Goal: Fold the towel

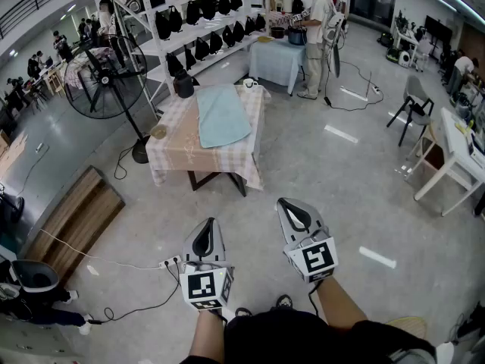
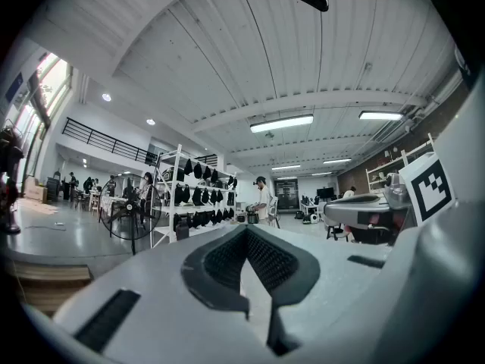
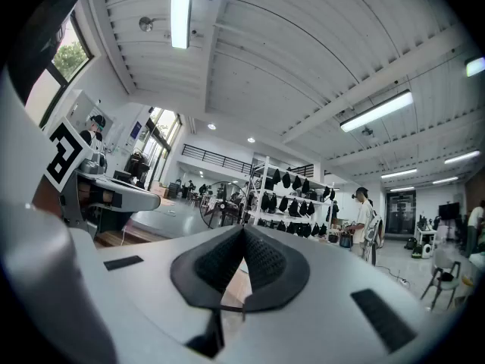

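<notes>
In the head view both grippers are held low and near me over the grey floor (image 1: 326, 173). The left gripper (image 1: 208, 226) and the right gripper (image 1: 286, 207) sit side by side, each with its jaws pressed together on nothing. The towel (image 1: 222, 114) is well apart from them. It lies flat and spread out on the table (image 1: 176, 154) with the checked cloth, far ahead and a little left of the left gripper's tip. A standing fan (image 1: 106, 74) is at the table's left, with a wooden bench (image 1: 72, 218) nearer on that side. A white rack (image 1: 201, 21) hung with dark bags stands behind the table, and a person (image 1: 317, 29) is at a farther table to the right. In the left gripper view the dark pads (image 2: 227, 260) meet in a closed seam with nothing pinched. The fan and rack show far beyond them and the right gripper's body is off to the right, but I cannot pick out the towel here. In the right gripper view the pads (image 3: 265, 260) are likewise shut tight and empty — the fan, rack and person stand far off past the tip, and again I cannot make out the towel.
</notes>
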The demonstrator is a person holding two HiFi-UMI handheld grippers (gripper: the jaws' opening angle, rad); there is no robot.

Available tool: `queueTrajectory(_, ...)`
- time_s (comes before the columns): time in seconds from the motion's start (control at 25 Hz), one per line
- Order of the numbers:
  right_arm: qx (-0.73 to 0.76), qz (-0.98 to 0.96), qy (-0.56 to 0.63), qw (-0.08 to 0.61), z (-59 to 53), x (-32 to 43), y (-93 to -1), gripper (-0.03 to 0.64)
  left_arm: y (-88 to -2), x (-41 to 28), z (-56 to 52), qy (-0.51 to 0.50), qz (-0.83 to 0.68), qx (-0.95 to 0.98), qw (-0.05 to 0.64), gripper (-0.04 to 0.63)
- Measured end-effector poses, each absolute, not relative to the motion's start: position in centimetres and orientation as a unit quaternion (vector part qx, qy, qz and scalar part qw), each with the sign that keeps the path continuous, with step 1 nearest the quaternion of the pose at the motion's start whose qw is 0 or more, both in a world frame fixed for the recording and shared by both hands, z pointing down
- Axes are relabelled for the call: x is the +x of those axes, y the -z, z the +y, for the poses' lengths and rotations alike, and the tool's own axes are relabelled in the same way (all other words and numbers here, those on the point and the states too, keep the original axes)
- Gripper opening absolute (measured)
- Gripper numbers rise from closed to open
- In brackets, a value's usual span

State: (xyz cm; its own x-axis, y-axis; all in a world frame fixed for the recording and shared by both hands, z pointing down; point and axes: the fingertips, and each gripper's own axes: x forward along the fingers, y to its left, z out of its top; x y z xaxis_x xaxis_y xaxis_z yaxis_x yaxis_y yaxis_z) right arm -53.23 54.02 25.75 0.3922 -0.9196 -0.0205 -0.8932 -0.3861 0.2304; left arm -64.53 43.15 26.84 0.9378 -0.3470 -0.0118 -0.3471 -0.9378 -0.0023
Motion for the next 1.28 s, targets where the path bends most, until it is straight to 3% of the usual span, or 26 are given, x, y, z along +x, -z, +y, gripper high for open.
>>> queueTrajectory(0.44,0.827,-0.555,0.036,0.085,51.5,-58.0,-28.6,0.0,-30.2,-68.1,41.4,0.019,0.142,-0.989,-0.034,0.003)
queueTrajectory(0.52,0.826,-0.556,0.031,0.086,50.8,-58.5,-29.2,0.005,-30.8,-68.6,40.7,0.016,0.135,-0.99,-0.045,0.034)
queueTrajectory(0.56,0.826,-0.556,0.031,0.086,50.5,-58.8,-29.4,0.008,-31.1,-68.9,40.3,0.013,0.134,-0.99,-0.052,0.083)
queueTrajectory(0.64,0.826,-0.556,0.031,0.089,49.7,-59.3,-30.0,0.038,-32.0,-69.3,39.3,0.014,0.133,-0.989,-0.063,0.139)
queueTrajectory(0.76,0.823,-0.558,0.019,0.102,48.3,-59.3,-31.1,0.127,-33.2,-68.8,38.0,0.032,0.129,-0.989,-0.07,0.177)
queueTrajectory(0.88,0.825,-0.555,0.01,0.107,47.5,-57.7,-31.3,0.176,-33.4,-67.3,37.2,0.04,0.125,-0.989,-0.068,0.2)
queueTrajectory(1.28,0.813,-0.571,0.022,0.108,40.9,-46.5,-30.5,0.225,-33.0,-57.4,30.3,0.042,0.139,-0.987,-0.068,0.212)
